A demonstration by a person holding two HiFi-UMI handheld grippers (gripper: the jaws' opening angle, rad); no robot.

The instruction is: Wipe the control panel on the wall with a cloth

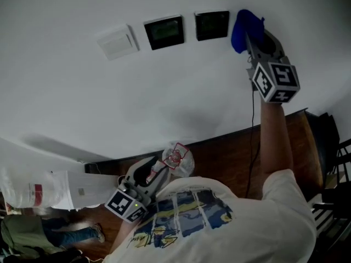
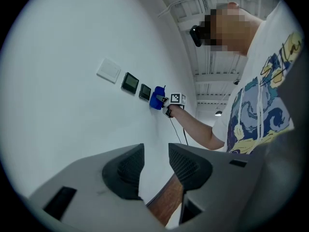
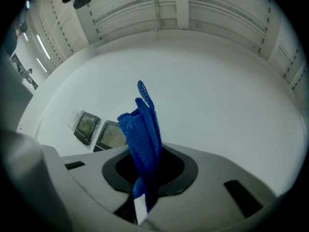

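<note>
Two dark control panels [image 1: 164,32] [image 1: 212,25] hang on the white wall, with a white switch plate [image 1: 117,41] to their left. My right gripper [image 1: 249,36] is raised to the wall and shut on a blue cloth [image 1: 245,29]. The cloth sits just right of the right-hand panel. In the right gripper view the cloth [image 3: 143,129] stands up from the jaws, with the panels [image 3: 112,135] to its left. My left gripper [image 1: 156,174] hangs low by the person's chest. Its jaws [image 2: 154,170] stand slightly apart with nothing between them.
A black cable [image 1: 253,125] runs down the wall below the right gripper. Brown wooden floor [image 1: 219,158] lies below. A clear plastic object [image 1: 176,159] lies near the left gripper's tip, a white bag [image 1: 33,190] at left, black chairs [image 1: 329,147] at right.
</note>
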